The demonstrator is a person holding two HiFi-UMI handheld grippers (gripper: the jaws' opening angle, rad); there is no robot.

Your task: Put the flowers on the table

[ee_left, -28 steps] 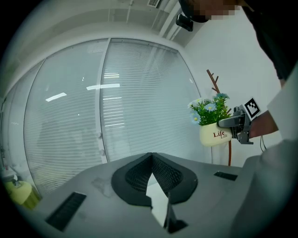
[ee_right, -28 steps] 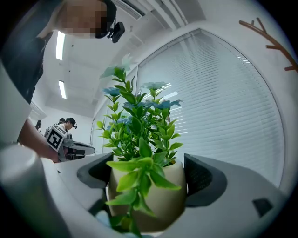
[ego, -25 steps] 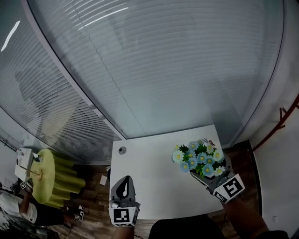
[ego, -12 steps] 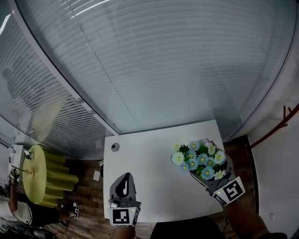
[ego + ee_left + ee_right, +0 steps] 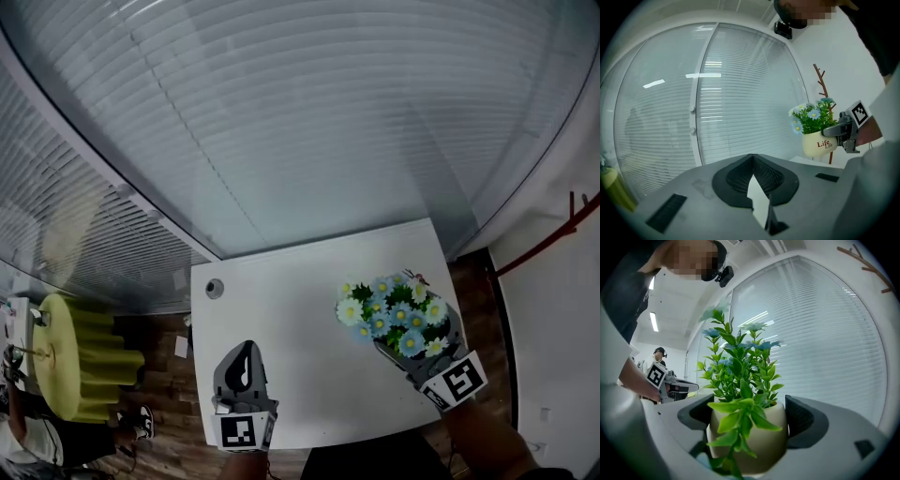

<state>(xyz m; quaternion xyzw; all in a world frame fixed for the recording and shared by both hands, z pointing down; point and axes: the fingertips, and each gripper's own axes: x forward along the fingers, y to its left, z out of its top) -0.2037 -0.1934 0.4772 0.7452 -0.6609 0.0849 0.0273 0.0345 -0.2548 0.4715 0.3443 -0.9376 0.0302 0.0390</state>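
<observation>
At far left, a yellow draped stand (image 5: 67,354) is standing on the wooden floor, apart from the table (image 5: 300,309). The left gripper (image 5: 246,349) is hovering over the table's near-left part. Its jaws are pressed together with nothing between them, as its own view is showing. A small round grommet (image 5: 215,289) is lying near the table's far-left corner.

The flowers (image 5: 392,311), blue and white with green leaves, are sitting in a cream pot (image 5: 750,439) over the table's right part, well apart from the left gripper. The right gripper (image 5: 417,356) is pinching this pot, with one padded jaw pressing each side and the leaves rising between them. Whether the pot's base is touching the tabletop cannot be told. A reddish-brown rack (image 5: 570,234) is standing at far right, beyond the table's edge.
</observation>
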